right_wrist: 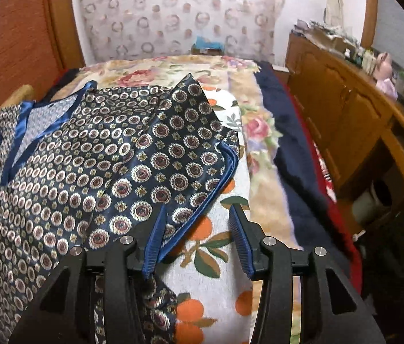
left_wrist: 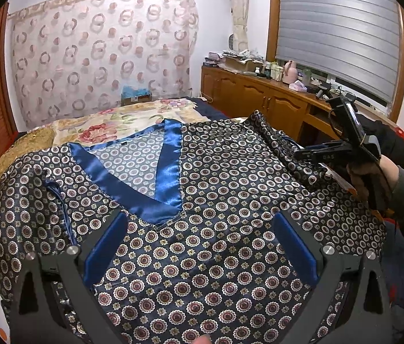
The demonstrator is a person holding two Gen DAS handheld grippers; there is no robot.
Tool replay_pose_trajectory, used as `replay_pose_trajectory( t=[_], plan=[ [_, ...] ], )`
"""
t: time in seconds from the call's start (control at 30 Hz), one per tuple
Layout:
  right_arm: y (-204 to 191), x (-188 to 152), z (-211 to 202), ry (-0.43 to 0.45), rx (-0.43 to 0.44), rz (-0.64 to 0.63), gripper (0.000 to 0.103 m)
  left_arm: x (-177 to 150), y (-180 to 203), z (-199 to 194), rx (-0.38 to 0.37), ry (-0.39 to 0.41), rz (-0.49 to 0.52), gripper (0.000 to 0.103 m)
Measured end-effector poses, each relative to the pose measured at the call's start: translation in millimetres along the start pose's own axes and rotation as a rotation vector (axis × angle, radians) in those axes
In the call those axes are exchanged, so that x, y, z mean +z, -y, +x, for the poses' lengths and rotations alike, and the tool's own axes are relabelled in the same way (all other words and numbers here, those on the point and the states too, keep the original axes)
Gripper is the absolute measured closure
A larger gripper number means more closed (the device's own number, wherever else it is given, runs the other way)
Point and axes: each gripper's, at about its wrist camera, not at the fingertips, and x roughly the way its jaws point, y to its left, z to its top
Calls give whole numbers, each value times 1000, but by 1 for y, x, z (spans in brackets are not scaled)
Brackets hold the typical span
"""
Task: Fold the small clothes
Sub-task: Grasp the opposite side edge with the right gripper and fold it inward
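A dark blue satin top [left_wrist: 216,200] with a circle pattern and a bright blue V-neck trim lies spread on the bed; it also shows in the right wrist view [right_wrist: 101,149]. My left gripper [left_wrist: 199,223] is open, hovering over the chest area just below the V-neck. My right gripper [right_wrist: 199,218] is open at the garment's right sleeve, whose blue-trimmed hem [right_wrist: 202,200] lies between and beside the left finger. In the left wrist view the right gripper [left_wrist: 313,154] sits at the raised right sleeve.
The bed carries a floral cover [right_wrist: 259,132], an orange-print cloth [right_wrist: 216,258] and a dark blue blanket [right_wrist: 288,143] on the right. A wooden cabinet [left_wrist: 259,94] with clutter stands along the right wall. A patterned curtain [left_wrist: 101,54] hangs behind.
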Motion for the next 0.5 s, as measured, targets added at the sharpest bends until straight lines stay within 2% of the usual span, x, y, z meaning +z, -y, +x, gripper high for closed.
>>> replay_pose_trajectory(
  t=[0.07, 0.13, 0.17, 0.2, 0.23, 0.3, 0.5],
  plan=[
    [-1, 1, 5, -12, 2, -4, 58, -2, -1, 1, 2, -2, -4, 1],
    [-4, 2, 7, -3, 1, -19, 68, -3, -2, 1, 4, -5, -6, 1],
    [-6, 4, 8, -1, 8, -27, 76, -3, -4, 2, 6, -6, -10, 1],
    [-8, 5, 9, -2, 9, -32, 92, -4, -5, 2, 7, -7, -14, 1],
    [-10, 6, 9, -2, 13, -41, 97, -5, -7, 2, 8, -7, -19, 1],
    [-15, 8, 9, 5, 15, -59, 101, -5, -9, 2, 9, -7, -27, 1],
    [-35, 26, -10, 88, 110, -83, 102, -4, -22, -4, 24, -1, -48, 1]
  ],
)
